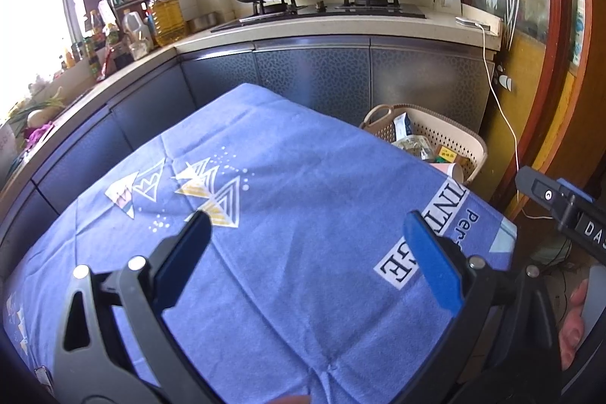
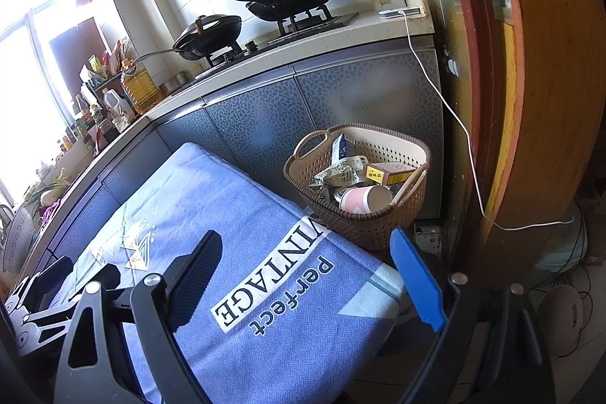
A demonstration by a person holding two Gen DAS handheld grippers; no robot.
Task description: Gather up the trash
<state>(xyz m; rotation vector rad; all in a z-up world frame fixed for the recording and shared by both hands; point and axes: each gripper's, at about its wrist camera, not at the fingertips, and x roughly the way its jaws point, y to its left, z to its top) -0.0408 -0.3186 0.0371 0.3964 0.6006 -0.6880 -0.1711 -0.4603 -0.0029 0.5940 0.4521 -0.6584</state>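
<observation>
We hold both hand-held grippers, left (image 1: 306,252) & right (image 2: 310,275), spread & empty over the blue-clothed worktop (image 1: 288,290); trash sits in the basket (image 2: 382,226) ahead-right, nearer the right one.

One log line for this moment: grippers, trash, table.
left gripper open, empty | right gripper open, empty | trash in basket: paper cup, wrappers | blue tablecloth bare

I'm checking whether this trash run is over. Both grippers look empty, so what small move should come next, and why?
Probably just draw both grippers back and stop. The left gripper and right gripper are open and empty, no trash shows on the blue tablecloth, and the basket already holds a paper cup, box and wrappers.
</observation>
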